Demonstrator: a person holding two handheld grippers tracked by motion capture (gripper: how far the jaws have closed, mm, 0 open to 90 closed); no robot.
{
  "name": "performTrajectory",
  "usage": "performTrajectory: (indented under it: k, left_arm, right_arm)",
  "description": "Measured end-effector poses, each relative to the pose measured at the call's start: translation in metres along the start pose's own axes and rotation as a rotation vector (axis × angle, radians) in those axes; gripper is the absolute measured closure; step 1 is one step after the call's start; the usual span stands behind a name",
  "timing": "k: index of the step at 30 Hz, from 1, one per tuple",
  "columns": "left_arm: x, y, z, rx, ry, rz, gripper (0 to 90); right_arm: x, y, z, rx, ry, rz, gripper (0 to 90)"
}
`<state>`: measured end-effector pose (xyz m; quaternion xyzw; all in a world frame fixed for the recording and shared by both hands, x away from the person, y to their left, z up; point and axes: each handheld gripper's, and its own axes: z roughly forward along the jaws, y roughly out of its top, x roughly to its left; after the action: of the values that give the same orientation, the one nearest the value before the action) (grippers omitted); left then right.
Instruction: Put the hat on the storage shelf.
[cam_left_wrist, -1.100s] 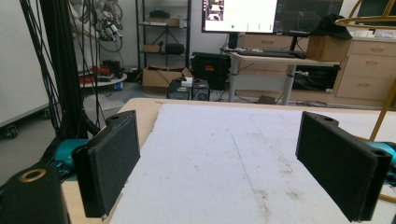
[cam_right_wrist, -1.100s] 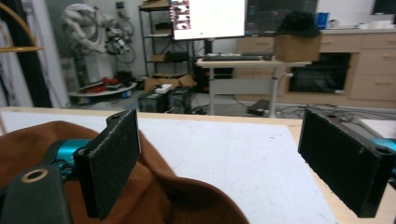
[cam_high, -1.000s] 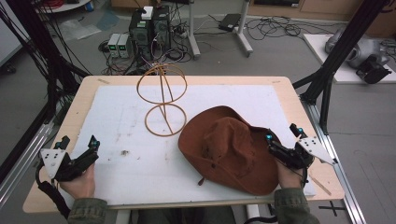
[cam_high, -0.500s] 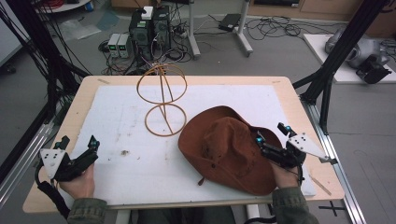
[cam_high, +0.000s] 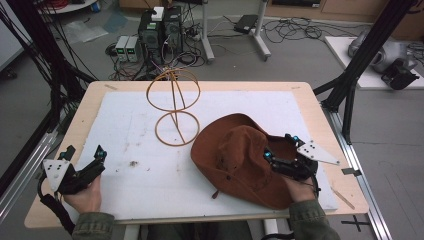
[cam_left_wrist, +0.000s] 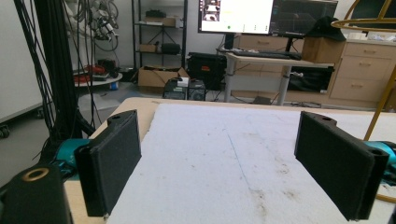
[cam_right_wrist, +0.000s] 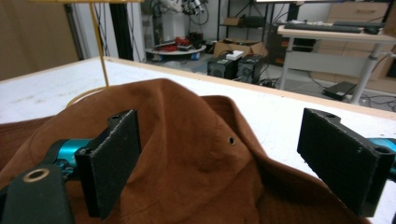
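We see a brown hat (cam_high: 240, 160) of soft, suede-like cloth lying on the white foam mat (cam_high: 130, 135), at about 4 o'clock from the middle of the table. Its crown is dented and the wide brim is wavy; a small metal eyelet shows on the crown in the right gripper view. The right gripper (cam_high: 279, 151) is over the brim at the hat's 3 o'clock side, with its flat black jaws wide apart, one on each side of the crown and holding nothing. At 11 o'clock from the hat stands a thin golden wire stand (cam_high: 173, 107), made of round hoops. The left gripper (cam_high: 84, 152) rests near 8 o'clock, jaws wide too, over bare mat.
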<state>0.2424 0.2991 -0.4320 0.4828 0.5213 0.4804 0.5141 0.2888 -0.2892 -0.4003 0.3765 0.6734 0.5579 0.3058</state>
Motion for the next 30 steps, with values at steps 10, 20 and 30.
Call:
performTrajectory:
  k: [10, 20, 30]
  left_arm:
    - [-0.001, -0.001, 0.001, 0.006, -0.005, 0.008, 14.9]
    - [0.0, -0.001, 0.001, 0.002, -0.006, 0.008, 15.0]
    - [-0.002, -0.001, 0.003, 0.007, -0.015, 0.016, 15.1]
  right_arm:
    - [0.008, -0.001, 0.013, 0.073, 0.085, -0.055, 12.8]
    - [0.021, -0.004, 0.033, 0.178, 0.159, -0.111, 12.7]
    - [0.026, -0.009, 0.043, 0.251, 0.18, -0.156, 12.6]
